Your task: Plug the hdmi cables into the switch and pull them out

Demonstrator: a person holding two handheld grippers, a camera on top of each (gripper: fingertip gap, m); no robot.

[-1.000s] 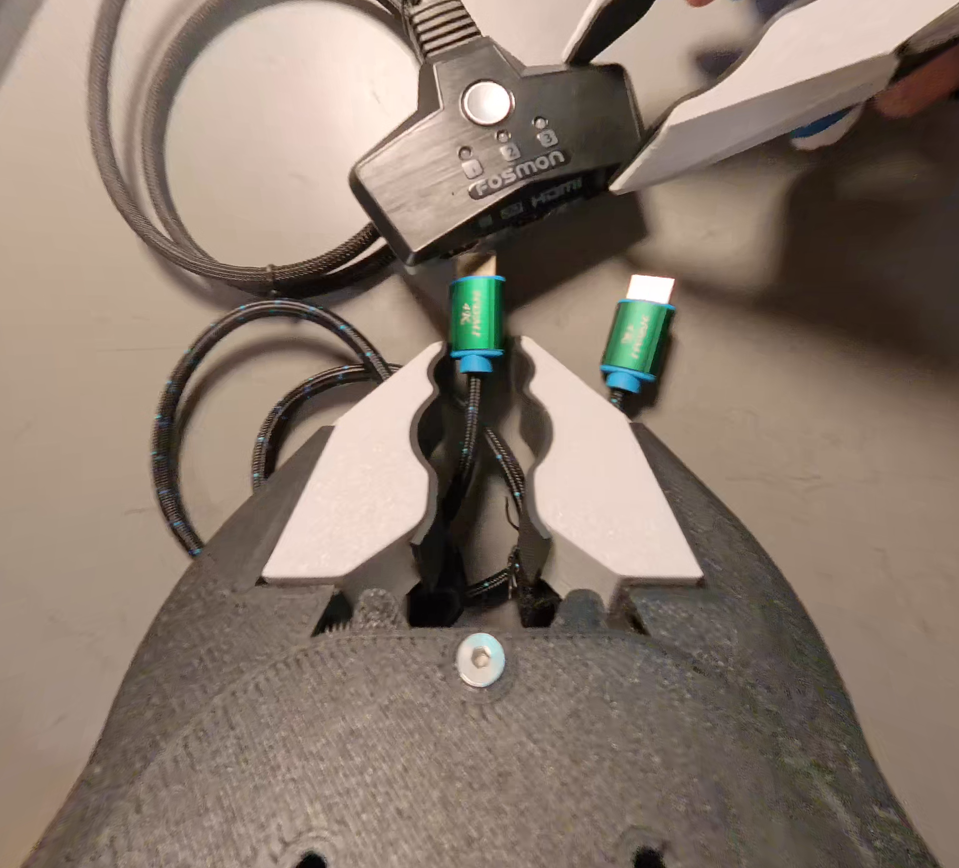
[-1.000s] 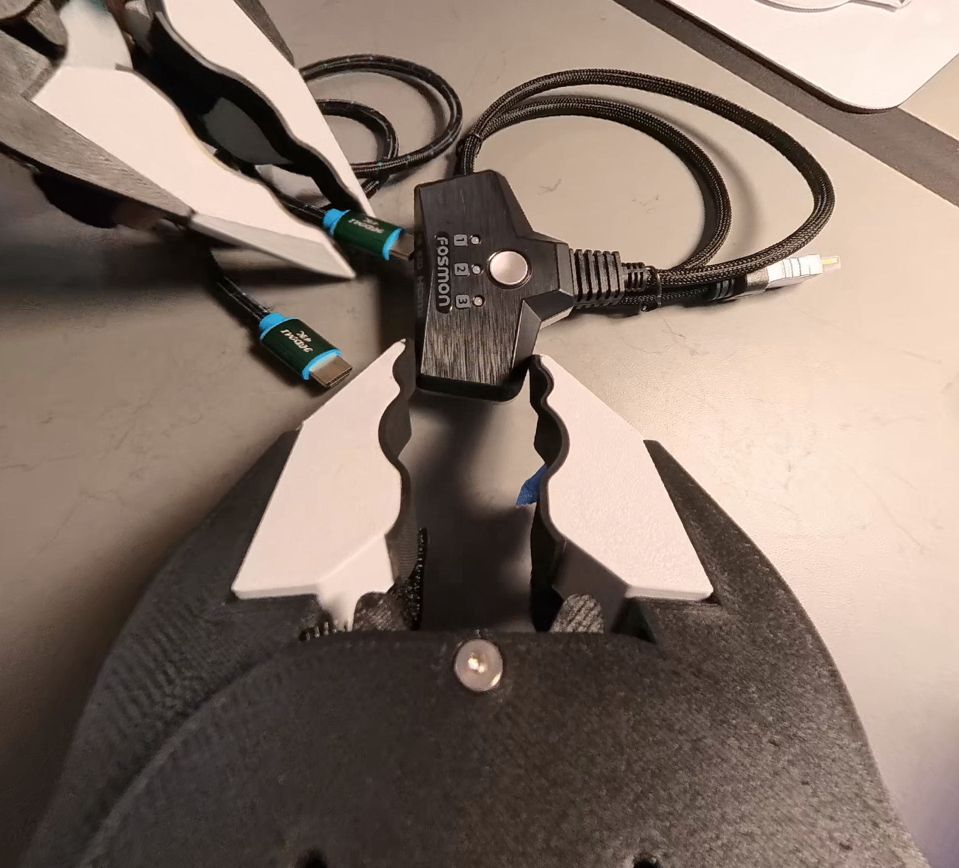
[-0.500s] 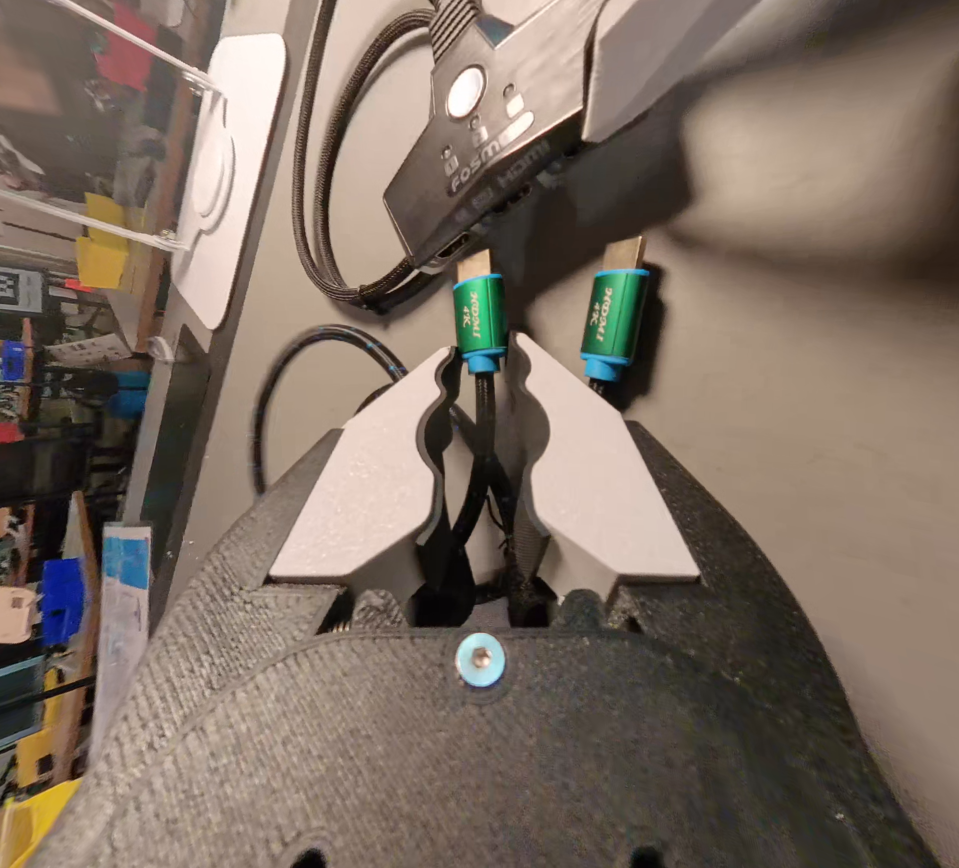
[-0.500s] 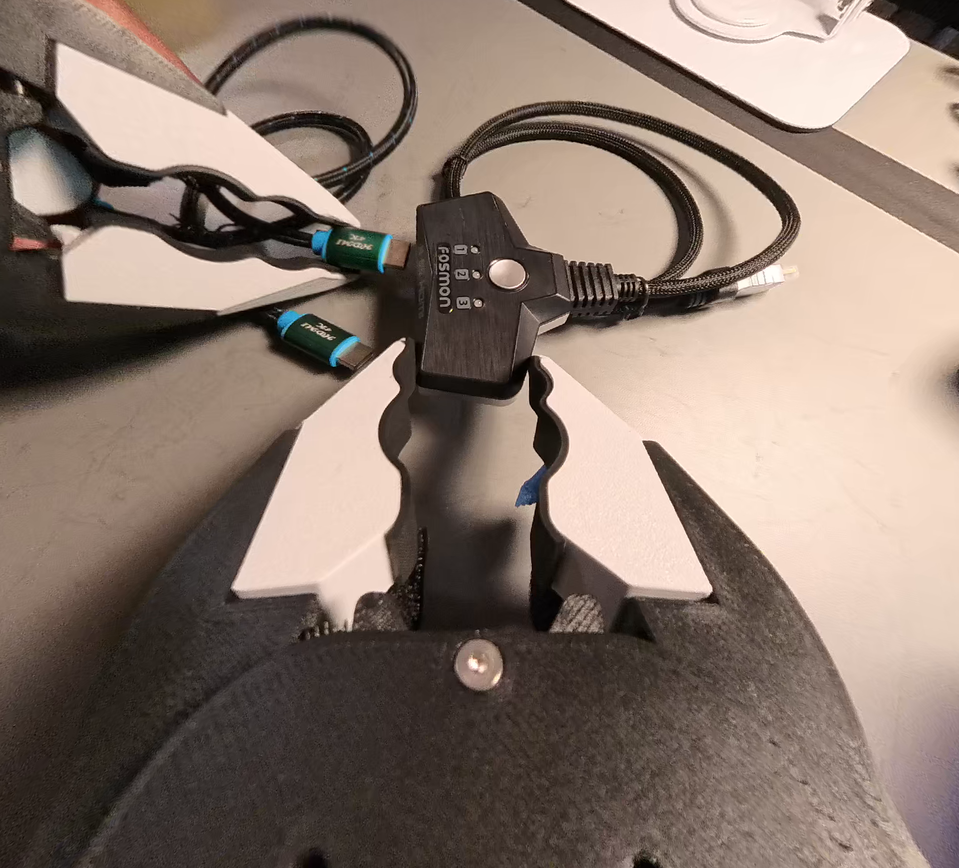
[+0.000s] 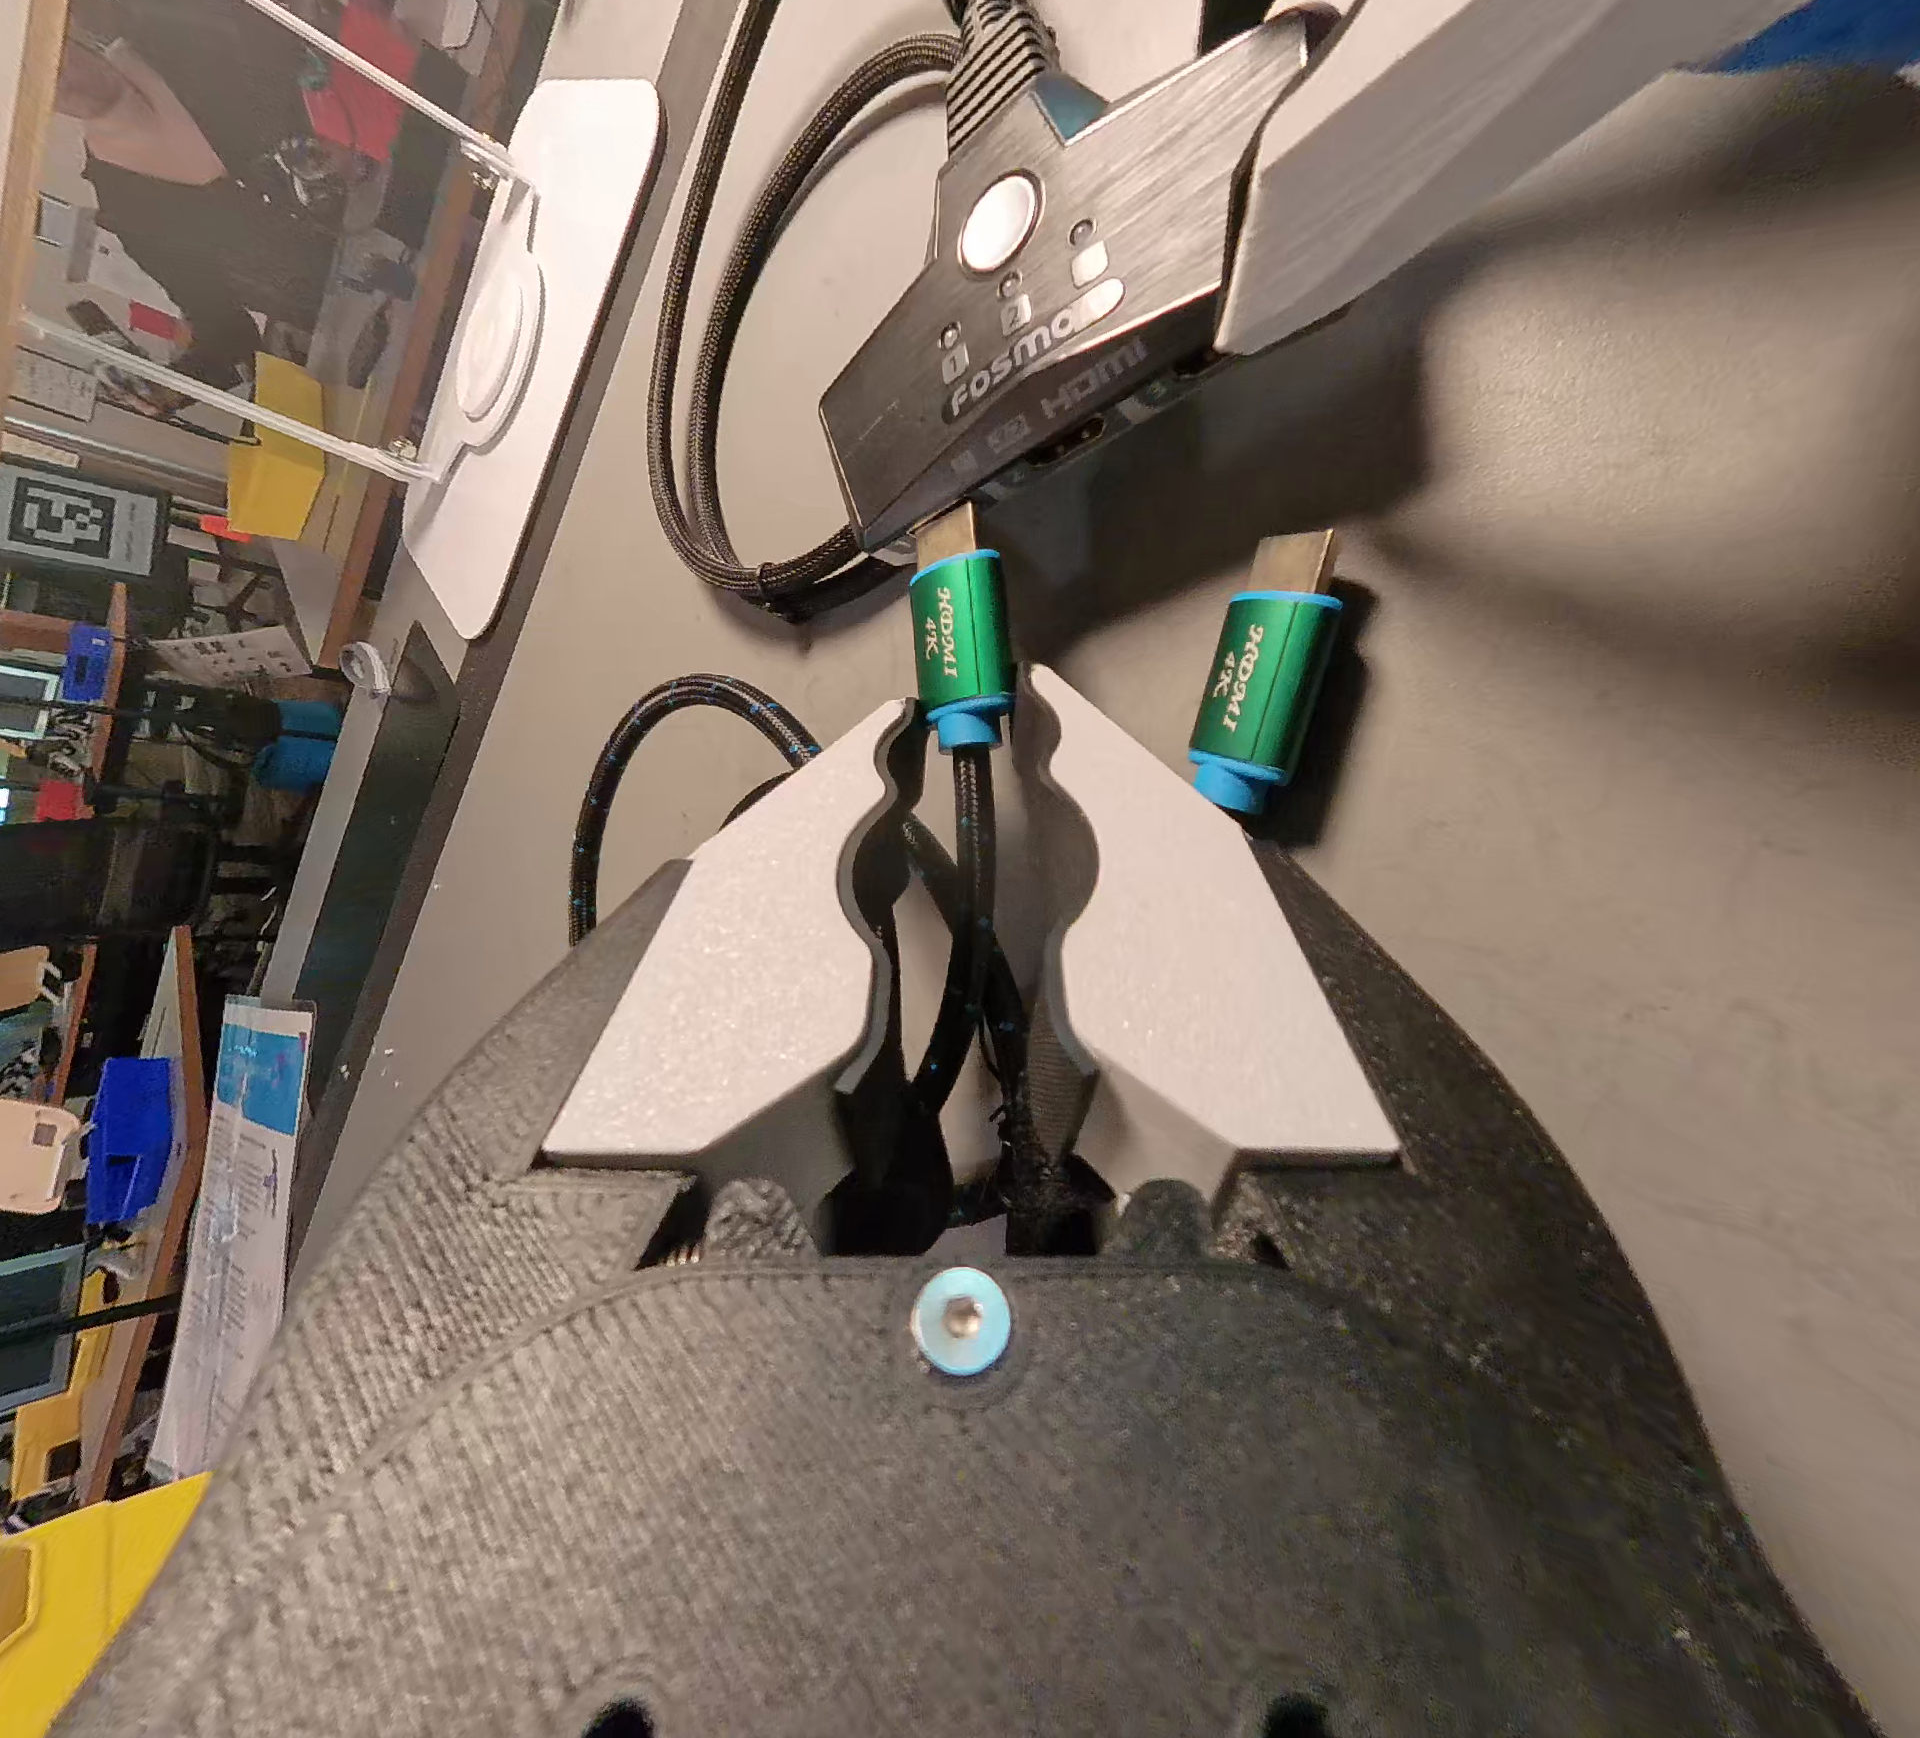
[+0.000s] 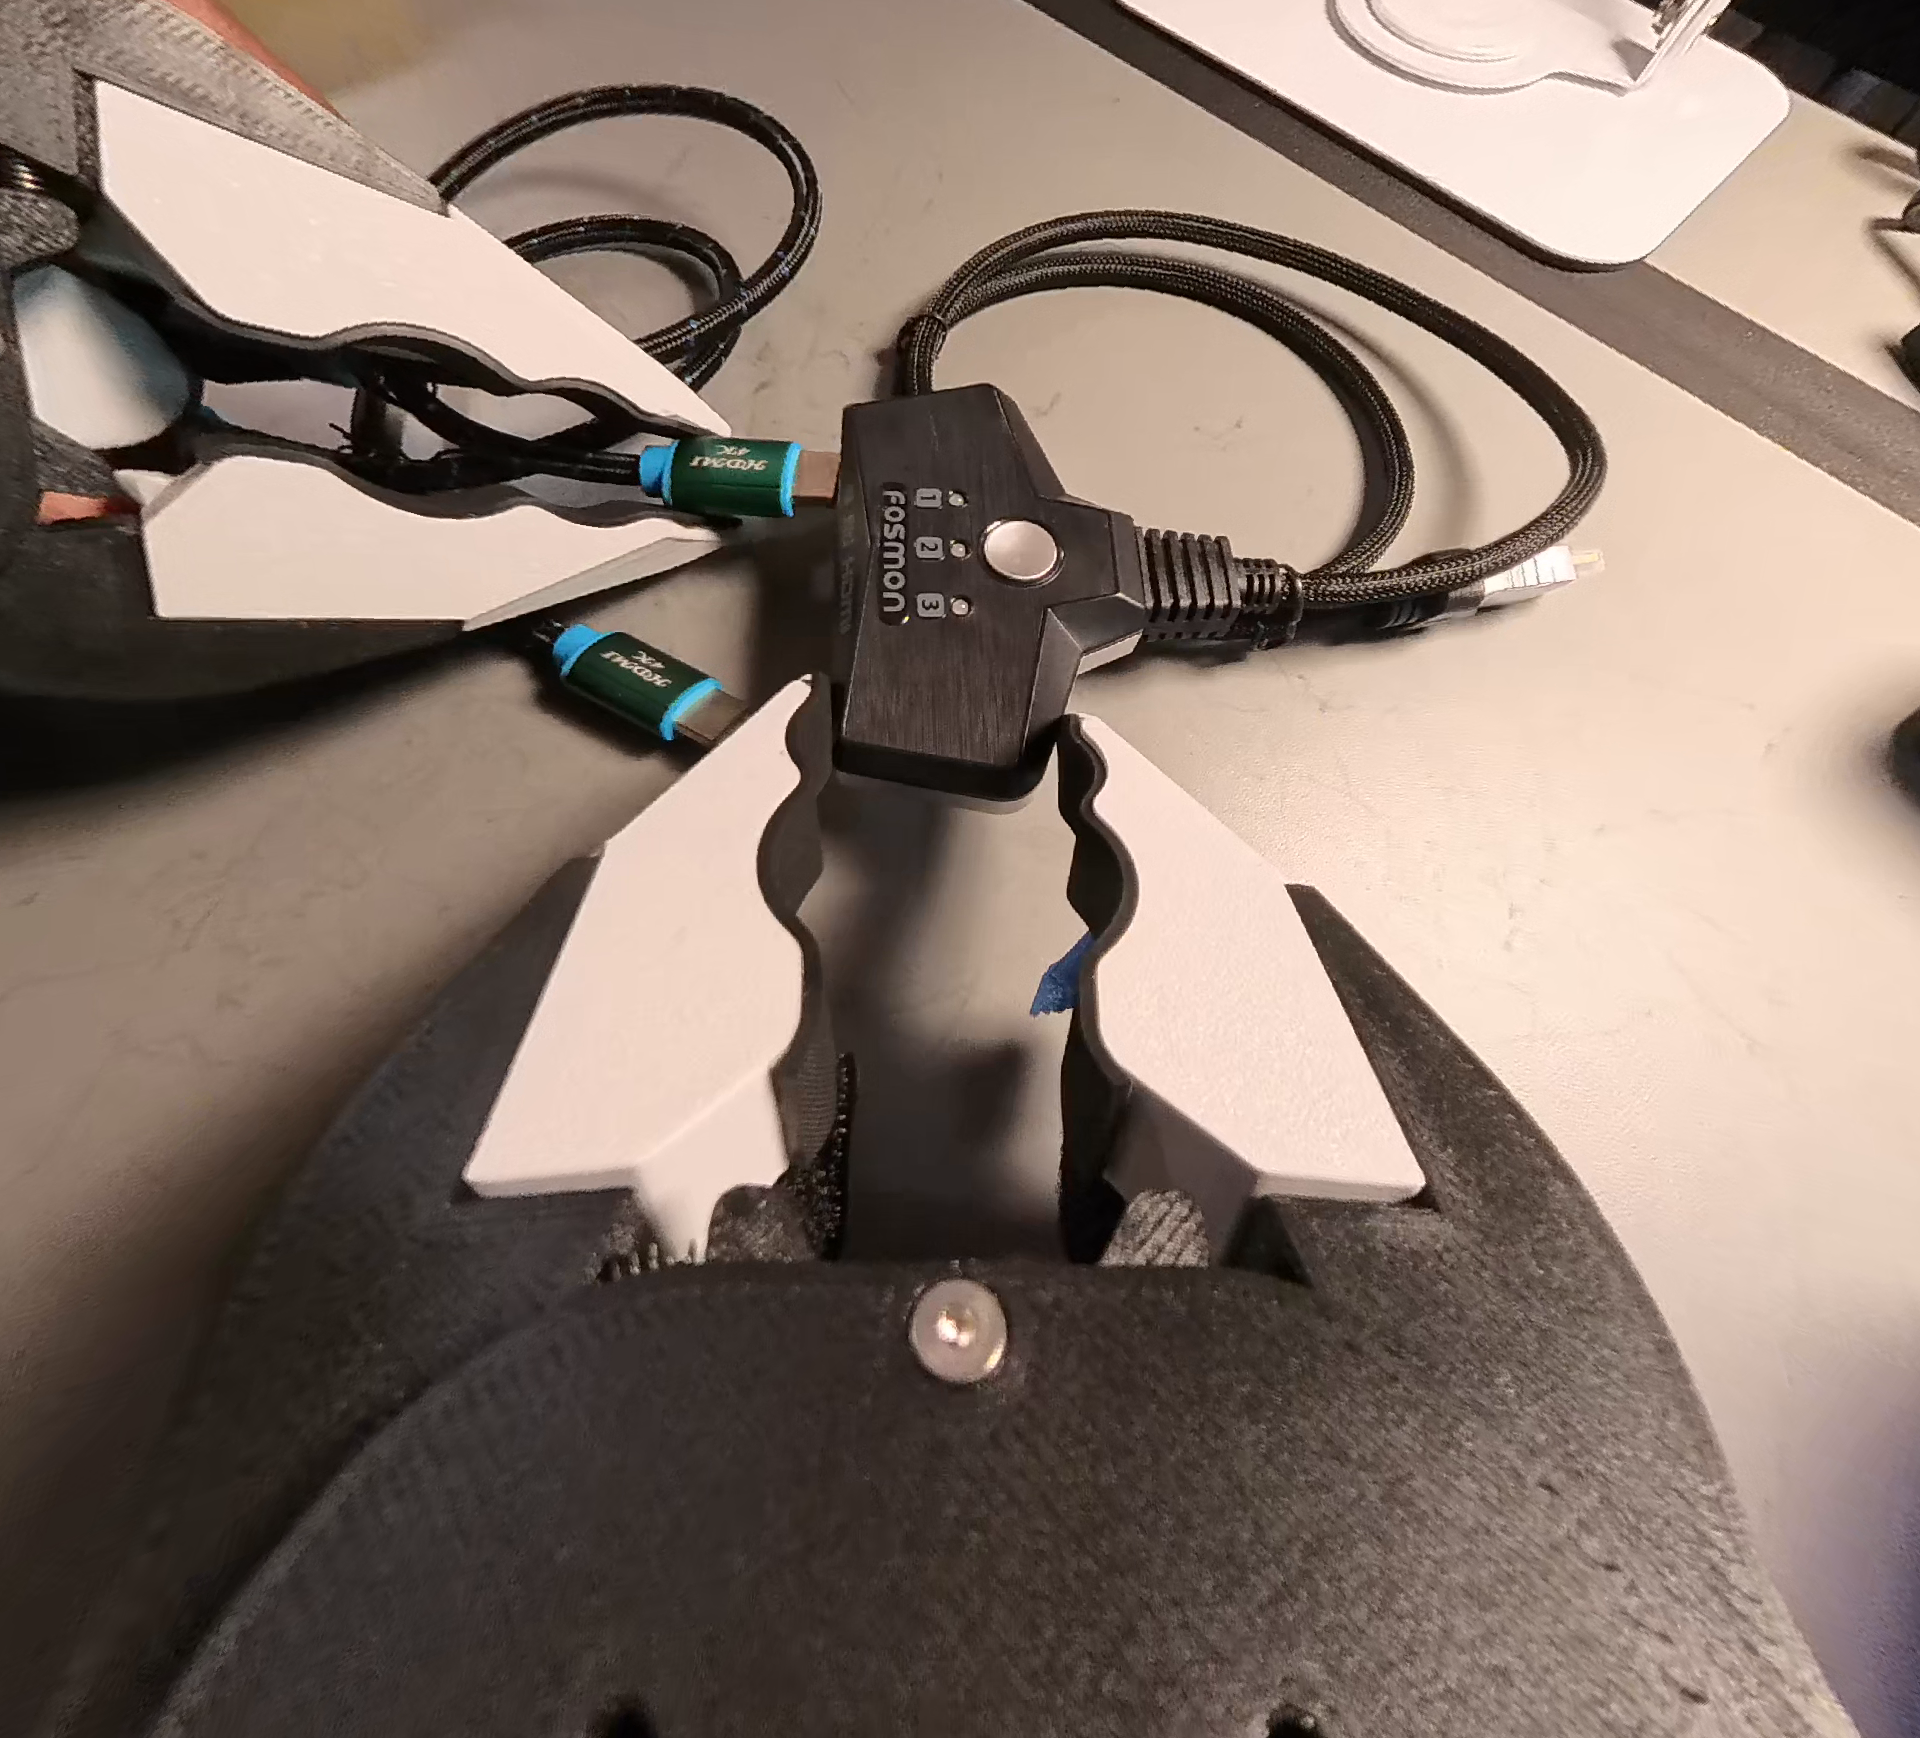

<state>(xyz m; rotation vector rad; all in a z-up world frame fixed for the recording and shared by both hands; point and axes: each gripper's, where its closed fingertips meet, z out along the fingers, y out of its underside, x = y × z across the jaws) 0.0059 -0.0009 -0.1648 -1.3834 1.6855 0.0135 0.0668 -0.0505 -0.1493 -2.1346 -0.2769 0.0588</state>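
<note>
The left gripper [image 5: 966, 712] had its two pale fingers drawn in close on the blue collar of a green HDMI plug [image 5: 958, 639], the braided black cable [image 5: 971, 867] running back between them, and the plug's metal tip sat right at the mouth of the outermost port of the black HDMI switch [image 5: 1049, 317]; from the right wrist view the tip looked to be touching or just entering the switch [image 6: 956, 587], though how deep it went I could not tell. The right gripper [image 6: 940, 722] had its fingers set wider, clamped on the near end of the switch body, holding it a little off the grey table [image 6: 1455, 857] at a tilt. Just beside the held plug lay a second green HDMI plug [image 5: 1262, 701], free on the table and pointing towards the switch without touching it; in the right wrist view it rested close by the right gripper's left fingertip [image 6: 634, 680]. Out from the far end of the switch ran its own thick black braided lead [image 6: 1392, 400], looping round and ending in a silver connector [image 6: 1538, 582] on the table. The thinner blue-flecked cables coiled behind the left gripper [image 6: 623, 265]. Farther off stood a white stand base [image 6: 1455, 67] with a clear upright, and beyond the table edge was shelving cluttered with blue and yellow bins [image 5: 125, 1148].
</note>
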